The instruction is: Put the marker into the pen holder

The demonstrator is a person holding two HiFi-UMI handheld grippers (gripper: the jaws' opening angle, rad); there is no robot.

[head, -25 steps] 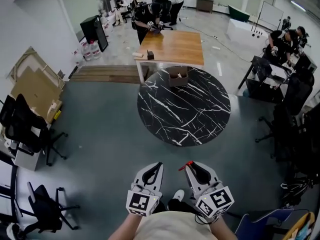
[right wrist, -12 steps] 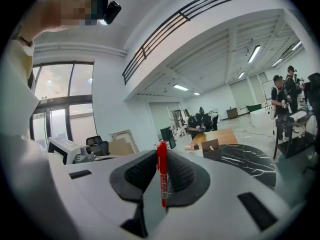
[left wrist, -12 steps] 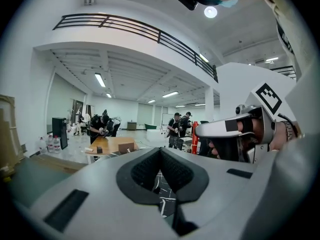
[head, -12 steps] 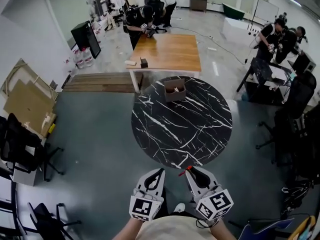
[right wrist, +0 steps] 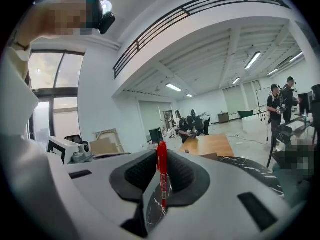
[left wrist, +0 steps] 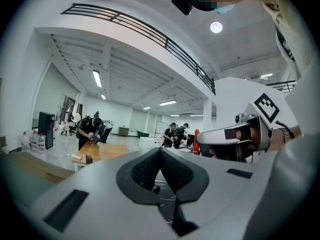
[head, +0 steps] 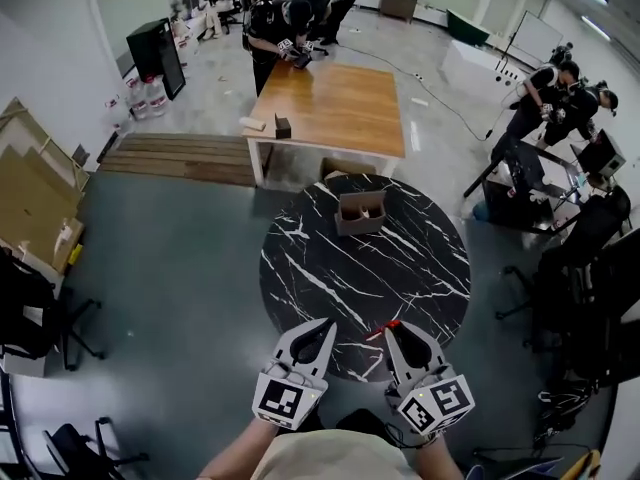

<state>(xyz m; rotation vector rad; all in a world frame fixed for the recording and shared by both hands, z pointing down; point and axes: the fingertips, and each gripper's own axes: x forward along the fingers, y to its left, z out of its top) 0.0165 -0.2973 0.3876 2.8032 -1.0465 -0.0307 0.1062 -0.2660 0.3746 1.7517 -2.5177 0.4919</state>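
Right gripper view — marker [right wrist: 162, 179] in claw [right wrist: 161, 158]

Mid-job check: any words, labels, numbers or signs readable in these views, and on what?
None readable.
The red marker in the right hand-held gripper: barrel print too small to read.
The cube on the left hand-held gripper and the right cube: black-and-white square patterns, no letters.

marker: slim red marker [right wrist: 161, 179], clamped between the right gripper's [head: 398, 334] jaws, cap end poking past them, near side | holder: brown open-topped box pen holder [head: 360, 212], upright, far side of black marble round table [head: 330, 268], well apart from marker
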